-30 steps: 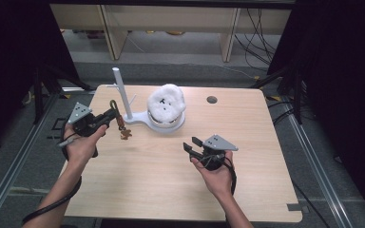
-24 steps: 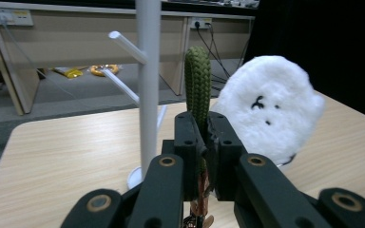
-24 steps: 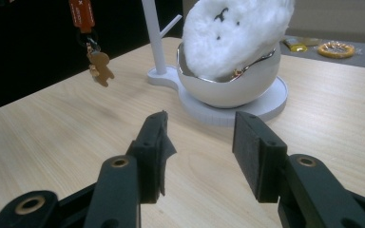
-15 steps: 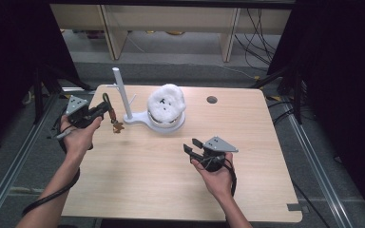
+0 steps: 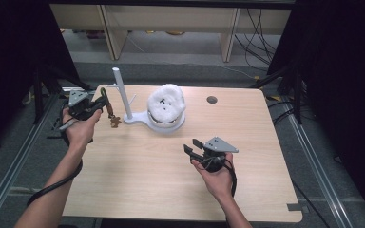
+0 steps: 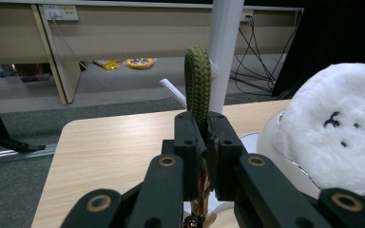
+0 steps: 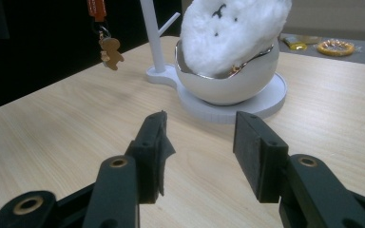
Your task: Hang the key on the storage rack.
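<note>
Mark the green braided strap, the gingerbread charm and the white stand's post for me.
green braided strap [image 6: 197,78], left gripper view, loop above the jaws
gingerbread charm [image 7: 110,52], right gripper view, its body
white stand's post [image 5: 122,95], high view, mid-shaft

I seem to be working in a lab. I see a pale wooden table [image 5: 138,180] on grey carpet [image 5: 9,156]. Black curtains [image 5: 332,71] and loose black cables [image 5: 261,28] surround it.

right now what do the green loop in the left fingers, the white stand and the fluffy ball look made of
Green loop: braided cord, probably nylon or paracord, going by the matte woven pattern.
White stand: smooth, uniform, matte white, likely plastic.
Fluffy ball: soft white plush with a stitched black face, apparently synthetic fur.
</note>
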Demonstrator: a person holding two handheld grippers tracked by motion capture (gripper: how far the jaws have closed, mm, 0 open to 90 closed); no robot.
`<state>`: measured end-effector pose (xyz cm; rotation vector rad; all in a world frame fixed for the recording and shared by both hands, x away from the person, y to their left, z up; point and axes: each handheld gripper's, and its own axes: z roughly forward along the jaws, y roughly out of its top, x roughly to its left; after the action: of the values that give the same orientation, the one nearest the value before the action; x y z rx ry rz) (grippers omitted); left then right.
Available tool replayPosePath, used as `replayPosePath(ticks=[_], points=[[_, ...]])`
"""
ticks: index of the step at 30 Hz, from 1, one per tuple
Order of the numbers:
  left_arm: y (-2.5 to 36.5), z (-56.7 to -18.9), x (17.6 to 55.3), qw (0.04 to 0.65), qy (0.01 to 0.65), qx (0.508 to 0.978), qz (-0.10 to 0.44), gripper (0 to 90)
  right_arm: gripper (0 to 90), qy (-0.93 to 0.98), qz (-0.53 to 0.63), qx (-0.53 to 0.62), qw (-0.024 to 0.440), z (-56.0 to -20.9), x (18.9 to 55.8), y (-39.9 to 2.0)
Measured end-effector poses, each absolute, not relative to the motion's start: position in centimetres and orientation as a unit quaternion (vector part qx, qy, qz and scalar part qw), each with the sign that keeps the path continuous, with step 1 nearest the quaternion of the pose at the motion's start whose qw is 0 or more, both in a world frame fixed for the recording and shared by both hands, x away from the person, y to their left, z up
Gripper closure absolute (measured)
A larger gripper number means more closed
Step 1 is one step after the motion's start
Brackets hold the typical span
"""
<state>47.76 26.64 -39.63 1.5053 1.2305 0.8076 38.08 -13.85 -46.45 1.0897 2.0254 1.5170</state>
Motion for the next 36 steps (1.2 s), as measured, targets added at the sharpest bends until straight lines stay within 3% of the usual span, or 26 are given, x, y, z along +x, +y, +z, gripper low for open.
replayPosePath(ticks=[36], points=[[25.5, -38.9, 49.5, 0.471, 0.509, 0.629, 0.353, 83.4, 55.3, 0.716, 0.544, 0.399, 0.183, -46.8, 38.3, -14.2]])
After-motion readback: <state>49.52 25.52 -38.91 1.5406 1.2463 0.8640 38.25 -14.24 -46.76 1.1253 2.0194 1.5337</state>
